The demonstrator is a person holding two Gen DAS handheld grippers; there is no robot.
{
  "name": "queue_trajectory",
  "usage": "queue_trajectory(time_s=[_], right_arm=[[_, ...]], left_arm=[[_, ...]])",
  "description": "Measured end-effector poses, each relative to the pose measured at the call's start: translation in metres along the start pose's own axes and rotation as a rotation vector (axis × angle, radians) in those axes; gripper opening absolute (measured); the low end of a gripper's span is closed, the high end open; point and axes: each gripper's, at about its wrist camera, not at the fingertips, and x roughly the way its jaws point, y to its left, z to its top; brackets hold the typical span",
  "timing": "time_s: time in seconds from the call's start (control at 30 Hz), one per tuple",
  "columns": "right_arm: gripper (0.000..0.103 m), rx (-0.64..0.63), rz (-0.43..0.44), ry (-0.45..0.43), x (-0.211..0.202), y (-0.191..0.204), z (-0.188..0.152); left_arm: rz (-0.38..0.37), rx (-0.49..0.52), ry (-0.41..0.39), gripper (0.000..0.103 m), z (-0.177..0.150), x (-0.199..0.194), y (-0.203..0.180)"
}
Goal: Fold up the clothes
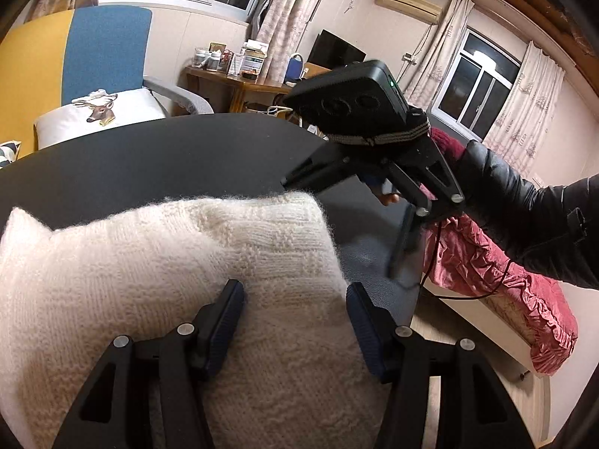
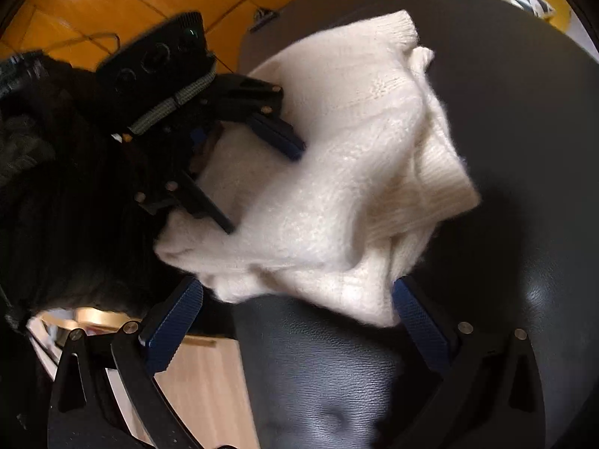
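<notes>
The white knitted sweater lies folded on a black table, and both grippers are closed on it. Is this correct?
Not quite. The sweater lies on the black table, but both the left gripper and right gripper are open, gripping nothing, as both wrist views show.

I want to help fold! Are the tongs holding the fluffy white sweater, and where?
Nothing is held. Both tongs, left and right, are open over the white sweater lying bunched on the dark table.

White sweater [image 1: 157, 262] (folded) on black table [image 1: 149, 157]
</notes>
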Motion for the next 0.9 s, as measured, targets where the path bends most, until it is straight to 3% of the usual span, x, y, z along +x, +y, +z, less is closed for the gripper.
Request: queue_trajectory(time_s=[0.03,0.13,0.43,0.6,0.67,0.8,0.9], right_arm=[[0.103,-0.003,-0.023,-0.015,-0.004,0.000,0.002],[0.103,-0.003,0.013,-0.081,-0.015,0.000,0.004],[0.103,-0.001,0.140,0.035,-0.001,0.005,-0.005],[0.103,0.007,0.208,-0.003,0.001,0.004,-0.005],[0.103,0.023,0.162,0.034,0.013,0.000,-0.007],[0.103,0.112,0.112,0.003,-0.003,-0.005,-0.019],[0.103,0.158,-0.037,-0.097,-0.027,0.007,-0.027]], left_arm=[[0.000,0.000,0.000,0.058,0.000,0.000,0.000],[-0.004,-0.001,-0.001,0.058,0.000,0.001,0.001],[-0.004,0.005,0.006,0.058,0.001,0.003,0.000],[0.039,0.029,0.041,0.058,0.004,0.012,-0.005],[0.049,0.037,0.047,0.058,0.005,0.012,-0.007],[0.064,0.030,0.050,0.058,0.008,0.010,-0.009],[0.056,-0.010,0.032,0.058,0.030,0.002,-0.002]])
